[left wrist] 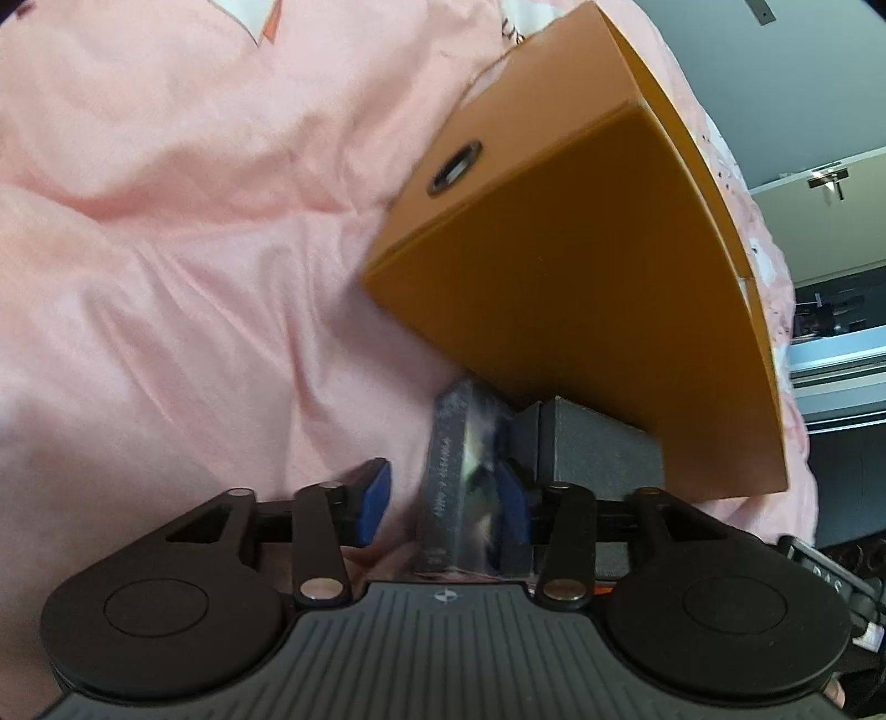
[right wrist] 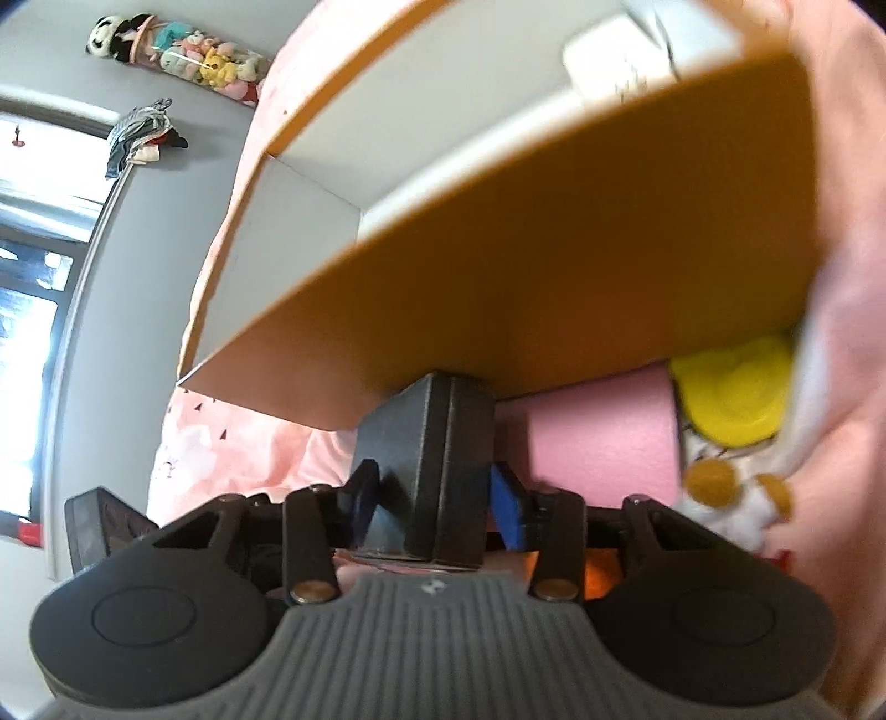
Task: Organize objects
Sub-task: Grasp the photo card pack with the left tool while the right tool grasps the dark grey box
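Flanking one dark box (right wrist: 437, 443), each hand-held gripper (right wrist: 437, 507) (two) stands parted beside one orange box (left wrist: 554, 249).

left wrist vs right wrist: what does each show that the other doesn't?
Left wrist only: the orange box's outer end with a round metal-ringed hole, a thin dark booklet between the left claw's open pads.

Right wrist only: the box's white interior, a pink roll, a yellow item, plush toys on the wall.

Both: orange box, a black box, pink bedding.
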### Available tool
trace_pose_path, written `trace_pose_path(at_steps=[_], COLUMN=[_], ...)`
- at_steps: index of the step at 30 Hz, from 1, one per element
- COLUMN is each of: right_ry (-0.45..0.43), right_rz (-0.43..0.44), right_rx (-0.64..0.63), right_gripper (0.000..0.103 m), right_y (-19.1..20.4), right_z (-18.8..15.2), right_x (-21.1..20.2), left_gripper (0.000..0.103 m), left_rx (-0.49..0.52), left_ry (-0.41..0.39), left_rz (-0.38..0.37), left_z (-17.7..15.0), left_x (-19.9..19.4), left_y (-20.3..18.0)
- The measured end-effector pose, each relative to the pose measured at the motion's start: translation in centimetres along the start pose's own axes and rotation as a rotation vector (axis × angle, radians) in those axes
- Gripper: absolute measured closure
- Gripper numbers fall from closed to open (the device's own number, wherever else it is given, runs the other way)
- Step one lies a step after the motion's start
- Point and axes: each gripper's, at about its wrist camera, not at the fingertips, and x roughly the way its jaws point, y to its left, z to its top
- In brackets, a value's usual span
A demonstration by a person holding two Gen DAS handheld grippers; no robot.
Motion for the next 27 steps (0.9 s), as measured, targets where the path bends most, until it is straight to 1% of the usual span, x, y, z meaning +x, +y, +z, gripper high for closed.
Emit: trace_pose_path(at_steps=[4, 7, 8, 11, 12, 14, 16, 18, 20, 22, 24, 27], right_ry=[-0.059, -0.099, -0.104, -0.087, -0.085, -0.078, -0.07, -0.067, -0.072, -0.081, -0.091, -0.106], right_rz=[-0.088, -0.183, -0.19, -0.157, -0.153, -0.143, -0.133, -0.127, -0.131, -0.14, -0.152, -0.166], right_rx=[-0.066, -0.116, -0.113, -0.057, -0.053, -0.041, -0.029, -0.02, -0.028, -0.054, -0.085, -0.123], right_gripper=[0.061, 0.062, 0.062, 0.062, 0.062, 0.062, 0.062, 0.062, 0.063, 0.063, 0.063, 0.063], right_y=[0.7, 0.9, 0.6, -0.9, -1.2, -1.9, -2.0, -2.3, -2.1, -1.5, -0.9, 0.1], right_z=[0.0, 0.0, 0.1, 0.4, 0.3, 0.2, 0.5, 0.5, 0.4, 0.4, 0.2, 0.0], right_x=[-2.4, -3.5, -3.6, -3.4, -3.3, -3.3, -3.1, -3.2, -3.5, -3.9, -4.4, -5.3], left_gripper=[0.045, 0.041, 0.041, 0.041, 0.046, 0.047, 0.058, 0.063, 0.067, 0.074, 0.077, 0.078], left_rx=[0.006, 0.0, -0.005, -0.02, -0.023, -0.029, -0.033, -0.03, -0.021, -0.007, 0.017, 0.066], left_ry=[0.021, 0.037, 0.041, 0.052, 0.058, 0.056, 0.046, 0.039, 0.029, 0.014, -0.005, -0.049], left_rz=[0.007, -0.006, -0.014, -0.035, -0.047, -0.054, -0.058, -0.067, -0.074, -0.079, -0.085, -0.067], left_z=[-0.4, -0.7, -0.8, -1.0, -1.1, -1.3, -1.5, -1.9, -2.4, -3.0, -3.2, -3.8], left_x=[0.9, 1.8, 2.0, 2.7, 2.9, 2.9, 2.4, 1.8, 1.2, 0.4, -0.6, -2.4], left_y=[-0.5, -0.6, -0.6, -0.5, -0.5, -0.4, -0.3, -0.2, -0.3, -0.5, -0.9, -1.9])
